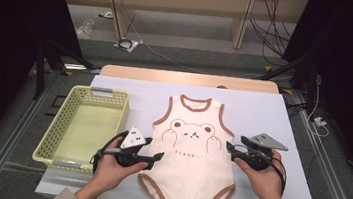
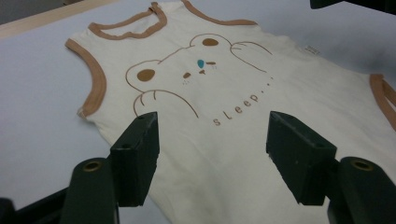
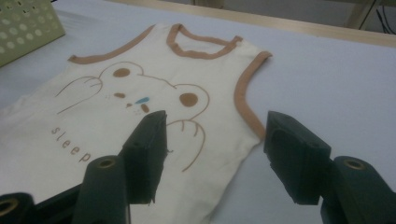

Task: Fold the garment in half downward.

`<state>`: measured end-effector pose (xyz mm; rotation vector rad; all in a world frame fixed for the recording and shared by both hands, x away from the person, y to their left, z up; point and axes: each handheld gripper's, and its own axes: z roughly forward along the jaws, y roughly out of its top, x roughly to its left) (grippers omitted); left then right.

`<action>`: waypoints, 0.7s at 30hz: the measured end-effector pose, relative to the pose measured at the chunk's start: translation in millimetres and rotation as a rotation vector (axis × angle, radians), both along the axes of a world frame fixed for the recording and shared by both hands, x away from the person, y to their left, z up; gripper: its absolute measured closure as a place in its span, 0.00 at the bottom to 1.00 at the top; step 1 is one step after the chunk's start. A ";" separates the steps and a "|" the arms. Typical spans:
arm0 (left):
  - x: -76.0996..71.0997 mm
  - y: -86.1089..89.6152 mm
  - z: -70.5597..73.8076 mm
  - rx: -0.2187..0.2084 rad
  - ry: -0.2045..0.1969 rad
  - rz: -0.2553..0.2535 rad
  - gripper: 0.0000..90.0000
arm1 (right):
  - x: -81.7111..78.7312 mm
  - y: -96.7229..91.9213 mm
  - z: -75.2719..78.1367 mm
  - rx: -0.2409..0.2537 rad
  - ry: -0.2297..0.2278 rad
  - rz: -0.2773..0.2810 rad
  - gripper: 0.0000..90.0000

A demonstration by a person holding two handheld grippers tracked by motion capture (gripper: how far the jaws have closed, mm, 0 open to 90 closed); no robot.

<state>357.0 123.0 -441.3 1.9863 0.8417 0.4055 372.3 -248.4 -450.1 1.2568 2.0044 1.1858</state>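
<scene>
A cream sleeveless cotton baby bodysuit with brown trim (image 1: 192, 156) lies flat on the pale blue table mat (image 1: 263, 114), printed with a brown bear and the word "sleep..." beneath it. The left gripper (image 1: 157, 156) sits at the bodysuit's left edge, the right gripper (image 1: 229, 147) at its right edge — both with jaws apart, gripping nothing. Left of the bodysuit stands a pale yellow perforated plastic basket (image 1: 60, 131).

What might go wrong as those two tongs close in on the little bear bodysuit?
The bodysuit lies flat on the table, so the open left tongs may slide over the cloth instead of pinching it. The right tongs sit at the side seam, and might catch one layer only. An uneven lift could bunch it.
</scene>
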 end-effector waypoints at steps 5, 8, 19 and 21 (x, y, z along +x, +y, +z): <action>32.7 -8.6 7.6 -0.013 0.007 0.043 0.44 | 20.1 -3.3 4.7 -0.019 0.014 -0.022 0.48; 51.1 -13.8 11.3 0.011 0.000 0.064 0.45 | 34.5 -3.5 6.2 -0.013 0.013 -0.036 0.49; 128.0 -29.7 11.4 0.040 0.059 0.162 0.58 | 91.4 2.7 6.5 -0.019 0.123 -0.048 0.52; 141.1 -33.2 9.2 0.054 0.073 0.180 0.61 | 102.7 6.3 4.1 -0.027 0.160 -0.048 0.55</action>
